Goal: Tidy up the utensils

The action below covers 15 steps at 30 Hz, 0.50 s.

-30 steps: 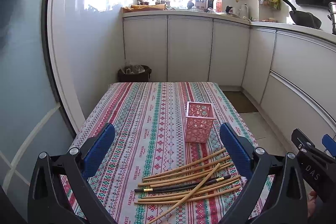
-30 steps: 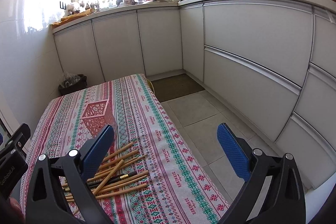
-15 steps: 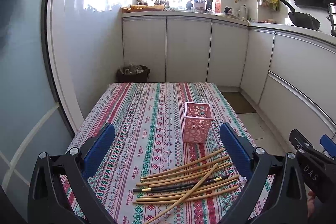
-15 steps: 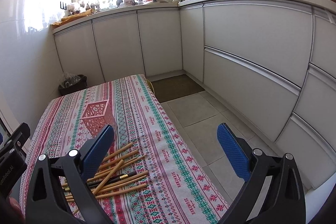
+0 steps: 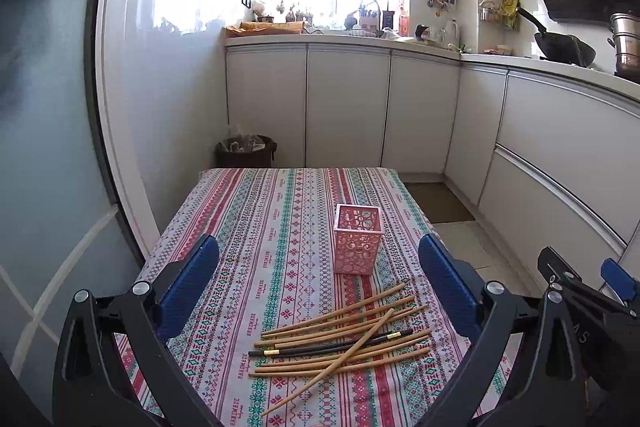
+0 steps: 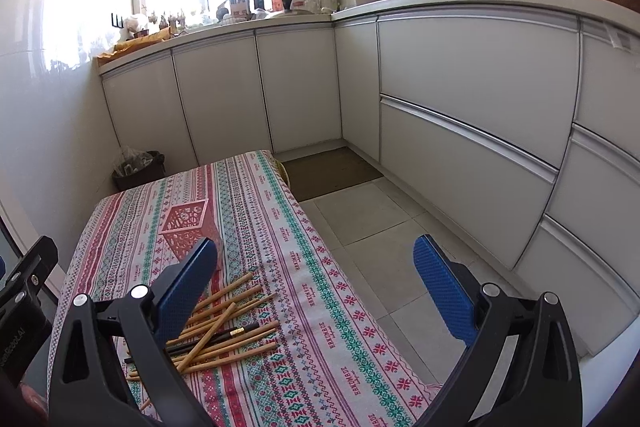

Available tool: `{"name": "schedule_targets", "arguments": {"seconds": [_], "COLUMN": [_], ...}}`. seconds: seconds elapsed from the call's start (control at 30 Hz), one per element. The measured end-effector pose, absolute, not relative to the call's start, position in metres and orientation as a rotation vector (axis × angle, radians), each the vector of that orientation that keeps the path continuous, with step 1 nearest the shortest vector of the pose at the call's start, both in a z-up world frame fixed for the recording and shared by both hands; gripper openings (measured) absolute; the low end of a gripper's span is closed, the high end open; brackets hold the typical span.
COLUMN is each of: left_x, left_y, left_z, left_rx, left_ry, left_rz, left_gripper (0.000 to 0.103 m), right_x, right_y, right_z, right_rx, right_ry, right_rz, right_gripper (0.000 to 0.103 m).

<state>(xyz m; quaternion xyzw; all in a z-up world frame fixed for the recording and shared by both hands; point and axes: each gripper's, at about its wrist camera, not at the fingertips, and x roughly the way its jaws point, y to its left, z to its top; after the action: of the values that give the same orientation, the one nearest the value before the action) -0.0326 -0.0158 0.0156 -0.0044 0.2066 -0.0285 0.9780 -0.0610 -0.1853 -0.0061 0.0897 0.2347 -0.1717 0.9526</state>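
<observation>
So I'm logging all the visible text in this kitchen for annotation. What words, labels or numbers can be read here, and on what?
"HANDMADE": repeated along the stripes of the tablecloth.
"AS": partial white letters on the black body of the right gripper, seen from the left wrist view.
Partial white lettering on the left gripper: too cut off to read.
Labels on countertop bottles: too small to read.

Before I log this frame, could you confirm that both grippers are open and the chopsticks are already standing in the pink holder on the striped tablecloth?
Not quite: the chopsticks are not in the pink holder; they lie loose on the striped tablecloth in front of it, as the left wrist view shows. The left gripper and right gripper are indeed open.
</observation>
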Motion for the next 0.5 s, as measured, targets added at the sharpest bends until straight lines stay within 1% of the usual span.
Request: {"name": "schedule_targets", "arguments": {"seconds": [0.23,0.37,0.5], "left_x": [-0.078,-0.102,-0.123], "left_y": [-0.020,-0.017,-0.013], "left_z": [0.028,0.040,0.065], "left_rx": [0.001,-0.013,-0.021], "left_ry": [0.432,0.438,0.377], "left_rz": [-0.071,-0.074,-0.063], "left_gripper": [0.096,0.096,0.096], "right_x": [-0.111,-0.134,-0.157], "right_y": [-0.189,-0.189,-0.184], "right_z": [0.000,0.020,0.044], "right_rx": [0.202,0.204,0.210], "right_ry": [0.495,0.479,0.432], "right_rz": [-0.382,-0.401,-0.398], "right_gripper": [0.096,0.096,0.096]}}
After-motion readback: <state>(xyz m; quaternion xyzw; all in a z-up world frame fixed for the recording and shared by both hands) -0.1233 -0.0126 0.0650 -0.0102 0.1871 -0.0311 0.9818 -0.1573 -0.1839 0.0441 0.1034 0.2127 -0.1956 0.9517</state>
